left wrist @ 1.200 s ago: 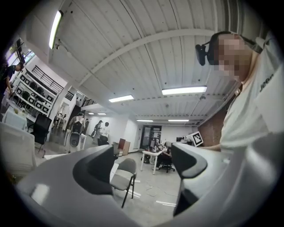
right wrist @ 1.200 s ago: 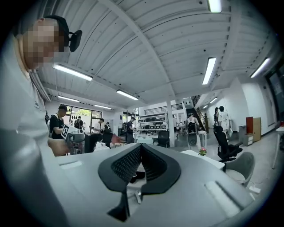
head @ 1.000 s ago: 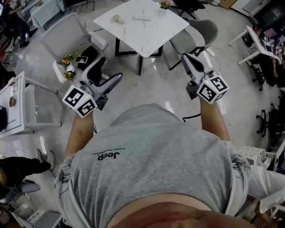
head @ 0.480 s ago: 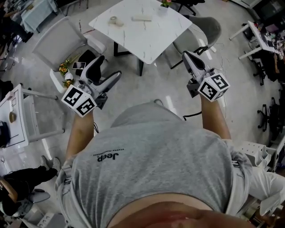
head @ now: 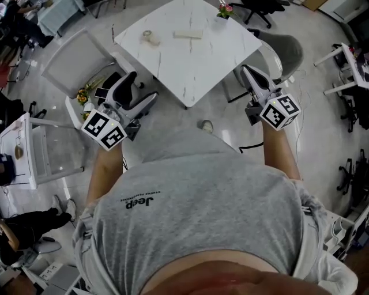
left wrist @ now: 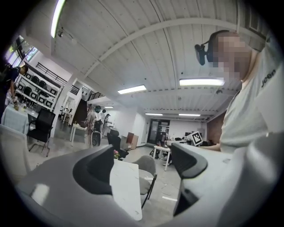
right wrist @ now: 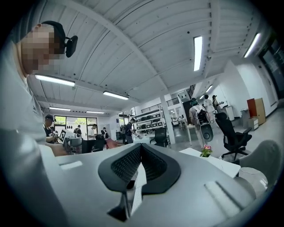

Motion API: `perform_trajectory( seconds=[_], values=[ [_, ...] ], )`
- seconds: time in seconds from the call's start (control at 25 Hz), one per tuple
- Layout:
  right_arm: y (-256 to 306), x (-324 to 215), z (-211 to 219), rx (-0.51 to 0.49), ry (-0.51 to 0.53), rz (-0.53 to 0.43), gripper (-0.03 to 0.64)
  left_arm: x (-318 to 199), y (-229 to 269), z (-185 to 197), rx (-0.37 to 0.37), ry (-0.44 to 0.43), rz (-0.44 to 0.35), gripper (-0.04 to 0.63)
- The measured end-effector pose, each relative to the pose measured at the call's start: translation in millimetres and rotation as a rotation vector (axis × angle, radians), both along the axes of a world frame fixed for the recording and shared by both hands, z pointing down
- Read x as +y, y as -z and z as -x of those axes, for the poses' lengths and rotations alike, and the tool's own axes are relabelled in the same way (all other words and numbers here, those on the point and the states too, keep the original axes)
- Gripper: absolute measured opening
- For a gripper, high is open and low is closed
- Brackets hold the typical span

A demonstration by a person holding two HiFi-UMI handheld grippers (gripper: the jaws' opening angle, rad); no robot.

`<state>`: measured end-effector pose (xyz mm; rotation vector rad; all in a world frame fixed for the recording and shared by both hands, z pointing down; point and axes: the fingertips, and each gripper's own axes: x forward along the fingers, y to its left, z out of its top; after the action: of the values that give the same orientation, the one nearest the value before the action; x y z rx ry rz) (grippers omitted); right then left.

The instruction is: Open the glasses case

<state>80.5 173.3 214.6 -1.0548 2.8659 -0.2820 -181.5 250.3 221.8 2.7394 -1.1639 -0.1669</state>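
Note:
A pale oblong glasses case (head: 188,34) lies shut on the white marble table (head: 196,63), toward its far side. Both grippers hang in the air short of the table, touching nothing. My left gripper (head: 138,92) is off the table's near-left edge, its jaws wide apart and empty; in the left gripper view the table (left wrist: 126,186) shows between the open left gripper (left wrist: 142,164). My right gripper (head: 249,74) sits off the table's right edge with its jaws pressed together and nothing between them. In the right gripper view the right gripper (right wrist: 140,166) hides most of the table.
A tape roll (head: 149,36) and a small flower pot (head: 225,10) share the table. Grey chairs stand at the left (head: 81,55) and right (head: 285,52). Flowers (head: 86,95) lie on the floor at the left. A white shelf unit (head: 23,144) stands further left.
The table has drawn closer and slid down in the head view as the person steps toward it. Both grippers keep the same pose; left stays open, right stays shut.

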Motion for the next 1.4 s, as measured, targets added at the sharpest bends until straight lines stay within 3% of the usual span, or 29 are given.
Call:
perform_trajectory(
  seconds=[0.24,0.48,0.8,1.08,1.24,1.4],
  values=[
    [2.4,-121.9,-36.5,0.012,0.110,0.012,0.003,-105.9,0.9,-67.9,0.003,0.044,0.000,0.434],
    [-1.1,-219.5,-54.2,-0.008,0.167,0.033,0.003,-187.6,-5.8,-107.0,-0.038,0.076,0.022,0.434],
    [-20.0,-275.0,-24.3,-0.021,0.171,0.047,0.003,-246.5,-30.6,-79.6,-0.119,0.060,0.065,0.434],
    [-46.1,-303.9,10.5,0.040,0.017,0.079,0.003,-311.2,-79.8,-46.4,-0.173,-0.122,0.073,0.433],
    [-61.8,-305.6,28.8,0.072,-0.033,0.119,0.003,-344.1,-119.0,-33.5,-0.279,-0.213,0.102,0.433],
    [-83.4,-317.5,32.4,0.101,-0.045,0.141,0.003,-381.9,-166.0,-31.3,-0.377,-0.247,0.157,0.433]
  ],
)
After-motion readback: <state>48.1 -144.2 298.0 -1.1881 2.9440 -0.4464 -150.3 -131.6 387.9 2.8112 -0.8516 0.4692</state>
